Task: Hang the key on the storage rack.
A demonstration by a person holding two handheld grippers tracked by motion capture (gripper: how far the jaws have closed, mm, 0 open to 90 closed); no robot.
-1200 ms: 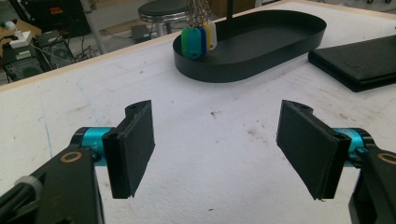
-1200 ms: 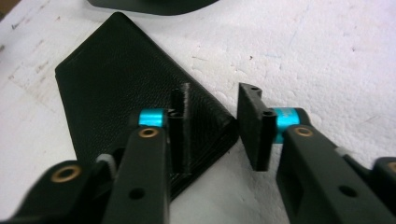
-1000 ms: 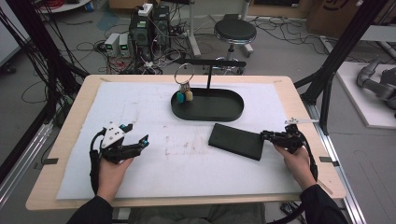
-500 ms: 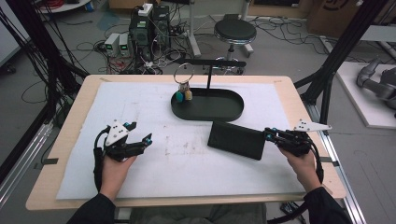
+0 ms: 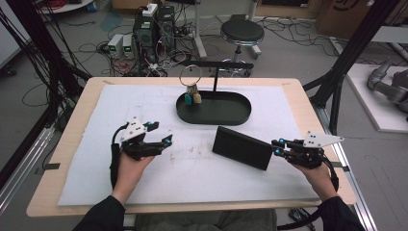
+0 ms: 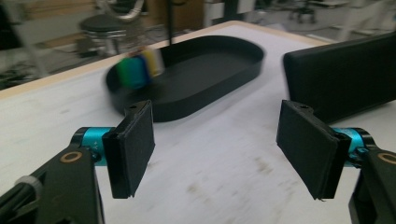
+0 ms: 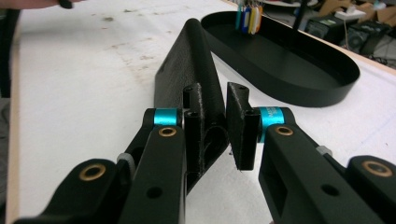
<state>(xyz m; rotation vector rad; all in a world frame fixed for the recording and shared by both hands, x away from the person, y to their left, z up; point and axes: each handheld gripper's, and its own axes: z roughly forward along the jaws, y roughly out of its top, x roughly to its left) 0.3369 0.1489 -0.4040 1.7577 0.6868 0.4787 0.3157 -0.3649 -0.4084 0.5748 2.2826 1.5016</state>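
From the high view, a flat black case point(image 5: 243, 147) lies on the white mat of the bench point(image 5: 62, 159), in front of the black oval tray point(image 5: 214, 108) and apart from it. The right gripper point(image 5: 276, 147) sits at the case's right end, with its fingers at the edge of it. The left gripper point(image 5: 161, 135) rests well apart on the left, with nothing in it.

In the left gripper view, the fingers point(image 6: 133, 147) stand wide apart over bare mat. The case point(image 6: 343, 79) shows at the right, with the tray point(image 6: 205, 79) behind, and a blurred bunch of coloured tags point(image 6: 137, 70) hangs over the tray's near end.

In the right gripper view, the fingers point(image 7: 240, 128) are narrow, astride the rounded spine of the case point(image 7: 194, 70), with a sliver of gap still open on one side, so the grip looks not quite closed. The case has a grained, leathery skin and a stiff, slim body; it is probably light and not fragile. The grain should give the pads good friction. The spine is the firmest place to pinch, though held at one end the long body may droop or swing.
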